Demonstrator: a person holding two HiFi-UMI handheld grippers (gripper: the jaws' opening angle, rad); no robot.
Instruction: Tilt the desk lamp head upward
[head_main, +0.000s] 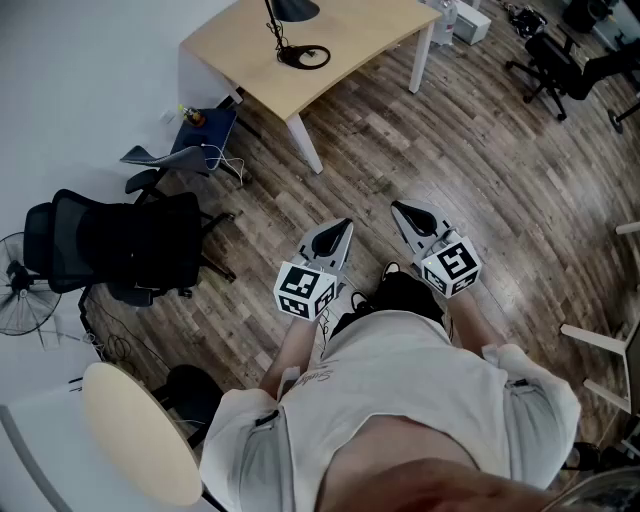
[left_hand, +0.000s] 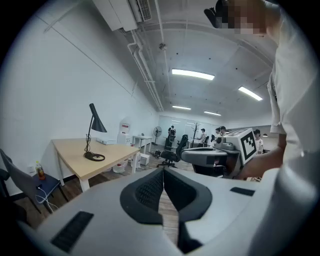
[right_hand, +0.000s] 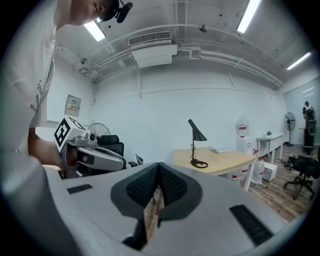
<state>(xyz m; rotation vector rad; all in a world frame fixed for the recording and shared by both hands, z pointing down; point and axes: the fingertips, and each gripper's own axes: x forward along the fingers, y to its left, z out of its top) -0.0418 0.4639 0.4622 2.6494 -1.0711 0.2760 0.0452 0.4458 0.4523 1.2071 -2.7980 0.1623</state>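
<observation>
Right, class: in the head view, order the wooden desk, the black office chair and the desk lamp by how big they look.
1. Wooden desk, largest.
2. Black office chair, a bit smaller, though nearer the camera.
3. Desk lamp, smallest; the frame's top edge cuts it off.

Desk lamp head (head_main: 293, 9) half off the head view's top edge, its tilt probably unreadable there.

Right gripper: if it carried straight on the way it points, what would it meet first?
Nothing close: open floor lies ahead of the right gripper. Its line seems to reach the left end of the wooden desk, with the desk lamp just right of it. Depth is unclear.
</observation>
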